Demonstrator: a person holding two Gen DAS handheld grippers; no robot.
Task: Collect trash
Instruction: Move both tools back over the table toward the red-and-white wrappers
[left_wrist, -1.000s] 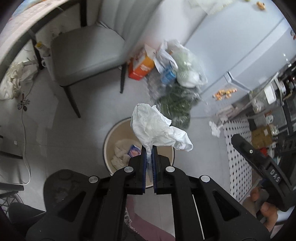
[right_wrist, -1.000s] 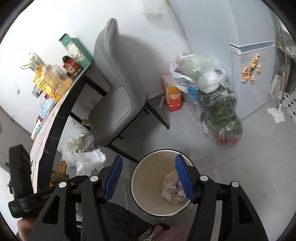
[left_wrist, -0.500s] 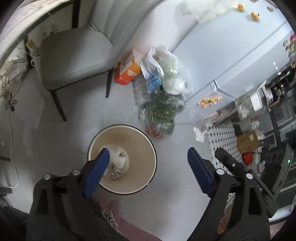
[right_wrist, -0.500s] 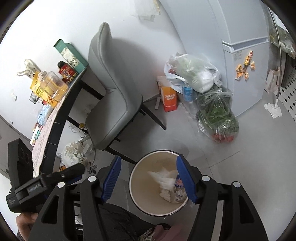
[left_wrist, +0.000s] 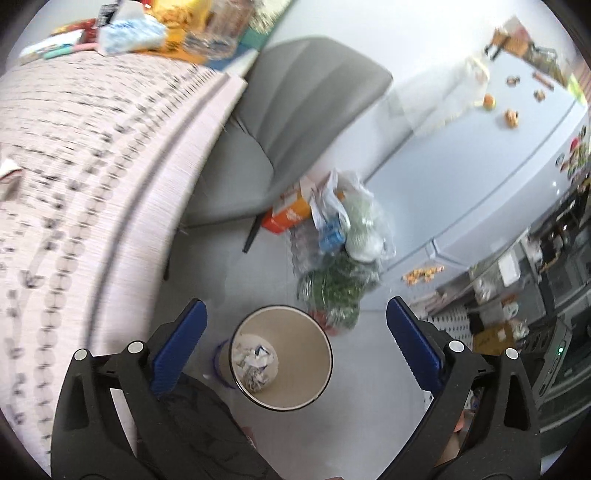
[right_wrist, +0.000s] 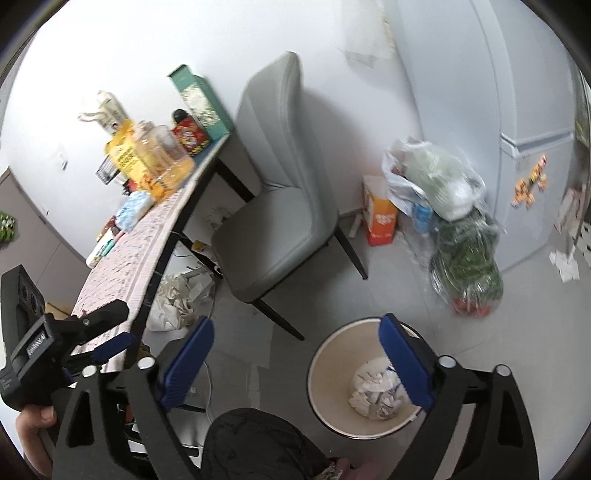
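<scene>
A beige round trash bin (left_wrist: 317, 343) stands on the grey floor with crumpled white paper (left_wrist: 255, 363) at its bottom. It also shows in the right wrist view (right_wrist: 325, 362), with the paper (right_wrist: 373, 387) inside. My left gripper (left_wrist: 295, 345) is open and empty, high above the bin beside the table edge. My right gripper (right_wrist: 295, 363) is open and empty, above the floor left of the bin. The left gripper also shows in the right wrist view (right_wrist: 99, 332) at the table edge.
A patterned table (left_wrist: 74, 184) with boxes and bottles fills the left. A grey chair (right_wrist: 280, 206) stands behind the bin. An orange carton (right_wrist: 380, 218) and plastic bags of greens (right_wrist: 465, 254) lie by the fridge (right_wrist: 524, 110). Crumpled bags (right_wrist: 173, 299) lie under the table.
My left gripper opened and dropped the white paper into the bin, then rose up and left to the table edge. The right gripper stayed open and shifted left.
</scene>
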